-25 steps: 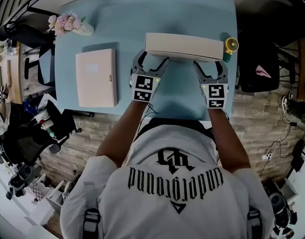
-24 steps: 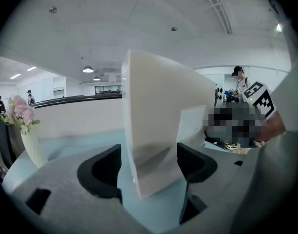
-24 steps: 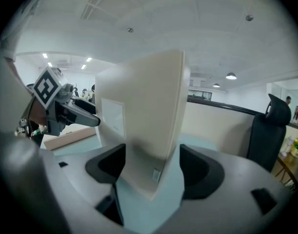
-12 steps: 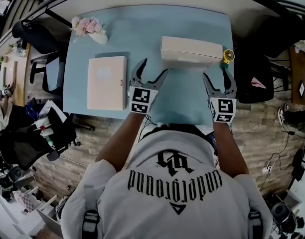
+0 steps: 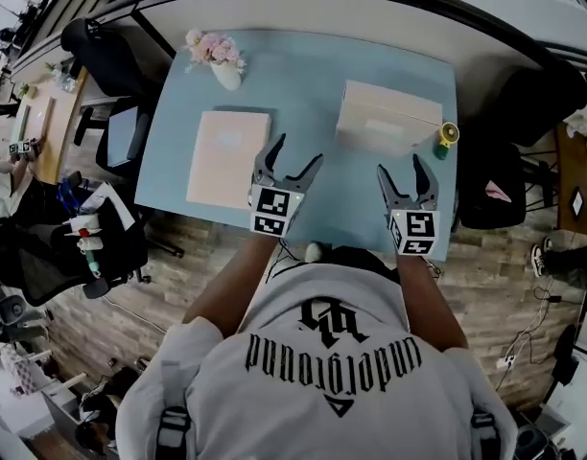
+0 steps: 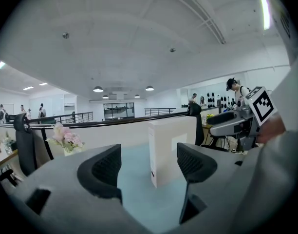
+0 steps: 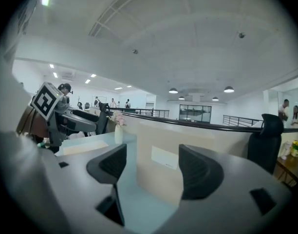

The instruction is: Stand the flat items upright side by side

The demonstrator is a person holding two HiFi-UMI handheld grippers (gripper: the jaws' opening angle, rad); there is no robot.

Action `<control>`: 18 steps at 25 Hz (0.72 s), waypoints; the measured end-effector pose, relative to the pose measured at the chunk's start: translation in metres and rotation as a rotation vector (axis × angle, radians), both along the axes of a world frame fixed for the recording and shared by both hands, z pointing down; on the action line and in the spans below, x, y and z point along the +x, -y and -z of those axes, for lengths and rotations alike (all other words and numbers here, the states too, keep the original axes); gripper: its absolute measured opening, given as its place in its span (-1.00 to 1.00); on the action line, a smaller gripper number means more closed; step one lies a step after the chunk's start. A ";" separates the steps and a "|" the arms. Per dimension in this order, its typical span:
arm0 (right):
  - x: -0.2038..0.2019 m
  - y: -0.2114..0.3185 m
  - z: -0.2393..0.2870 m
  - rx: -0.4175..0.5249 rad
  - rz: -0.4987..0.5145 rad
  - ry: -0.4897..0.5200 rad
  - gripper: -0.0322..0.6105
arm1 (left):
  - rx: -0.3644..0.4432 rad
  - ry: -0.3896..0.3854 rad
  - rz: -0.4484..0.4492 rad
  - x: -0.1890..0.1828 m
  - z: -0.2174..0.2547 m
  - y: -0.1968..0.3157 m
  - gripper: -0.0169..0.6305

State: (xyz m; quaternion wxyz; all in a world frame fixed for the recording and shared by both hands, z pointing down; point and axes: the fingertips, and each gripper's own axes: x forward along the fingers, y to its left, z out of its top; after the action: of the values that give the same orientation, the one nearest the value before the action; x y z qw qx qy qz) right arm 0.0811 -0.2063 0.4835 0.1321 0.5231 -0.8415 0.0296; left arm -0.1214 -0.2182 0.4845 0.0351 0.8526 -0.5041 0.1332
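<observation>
Tabletop strip (image 5: 308, 103) between upright box (image 5: 387, 118) and flat box (image 5: 226, 156)

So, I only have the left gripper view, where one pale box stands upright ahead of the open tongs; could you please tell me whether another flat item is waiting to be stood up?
Observer: Yes. A second flat box lies face up on the blue table, just to the left of the left gripper and apart from the upright box.
Operator: Thank you. Is the right gripper carrying anything?
Observer: No. The right gripper has its tongs apart with nothing between them; the upright box stands beyond them, untouched.
</observation>
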 end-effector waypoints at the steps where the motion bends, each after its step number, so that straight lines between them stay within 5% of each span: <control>1: -0.009 0.000 0.003 0.006 0.025 0.002 0.15 | 0.006 0.003 0.017 -0.006 0.004 -0.002 0.19; 18: -0.126 0.020 0.036 0.069 0.400 0.034 0.12 | 0.051 -0.002 0.364 -0.113 0.031 -0.038 0.18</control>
State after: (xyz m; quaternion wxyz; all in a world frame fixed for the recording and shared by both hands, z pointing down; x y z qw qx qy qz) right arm -0.0447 -0.2267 0.4473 0.1030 0.3494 -0.9311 -0.0172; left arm -0.2340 -0.1806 0.4532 0.0376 0.7480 -0.6532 0.1110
